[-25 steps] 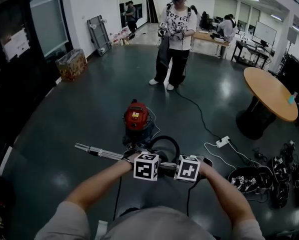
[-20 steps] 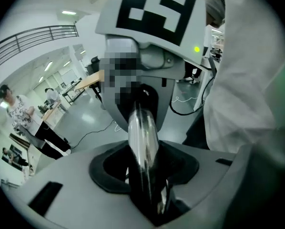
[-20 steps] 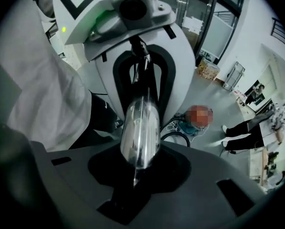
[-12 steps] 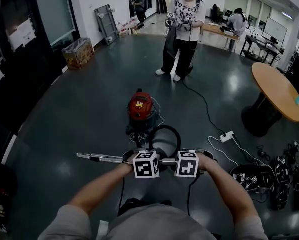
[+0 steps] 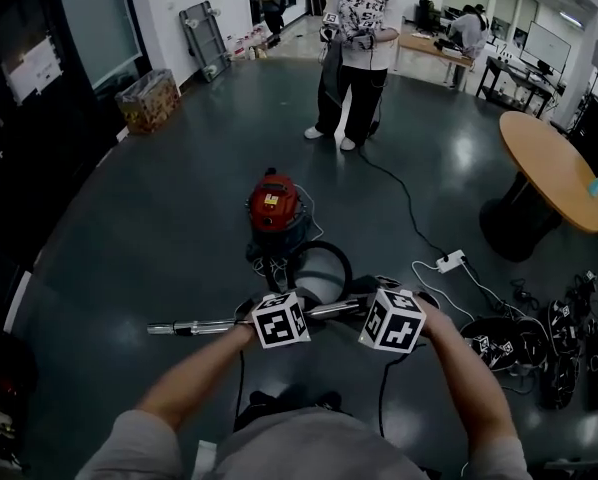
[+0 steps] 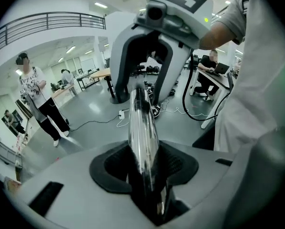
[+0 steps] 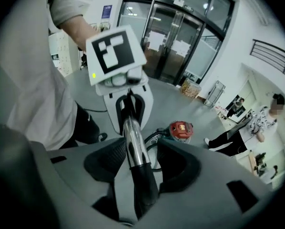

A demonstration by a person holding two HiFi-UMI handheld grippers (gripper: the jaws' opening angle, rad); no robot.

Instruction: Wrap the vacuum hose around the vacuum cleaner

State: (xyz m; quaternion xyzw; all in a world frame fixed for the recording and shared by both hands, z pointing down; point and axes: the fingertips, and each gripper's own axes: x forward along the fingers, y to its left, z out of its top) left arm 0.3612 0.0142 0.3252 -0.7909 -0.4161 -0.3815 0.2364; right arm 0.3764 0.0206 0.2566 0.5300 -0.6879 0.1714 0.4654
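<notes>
Hose not yet wrapped, wand lifted in both grippers

Metal wand (image 5: 194, 326) lies roughly level across the person's front, its free tip sticking out far to the left over bare floor. The left gripper (image 6: 145, 173) has just been closing and its pads now press on the shiny tube from both sides, a firm pinch.

Beyond it, the red vacuum cleaner (image 5: 274, 206) stands upright on the floor. The black hose (image 5: 324, 246) forms one loose loop just in front of the cleaner, not around it. Nothing is coiled on the body yet, so by my reading nearly the whole wrap is left to do. Only the pick-up of the wand end looks done.

The right gripper (image 7: 135, 163) sits further right on the same wand, where the tube meets its dark handle. Its jaws have just been opening and now stand spread, with the wand between them but a gap showing beside it. The left grip seems to be carrying the load.

Hard to make out:
- The marker cubes and hands cover where the hose joins the handle.
- The hose's entry into the cleaner is lost among thin cords at its base.
- Whether the cable running right to the power strip (image 5: 447, 261) belongs to the cleaner cannot be told
</notes>
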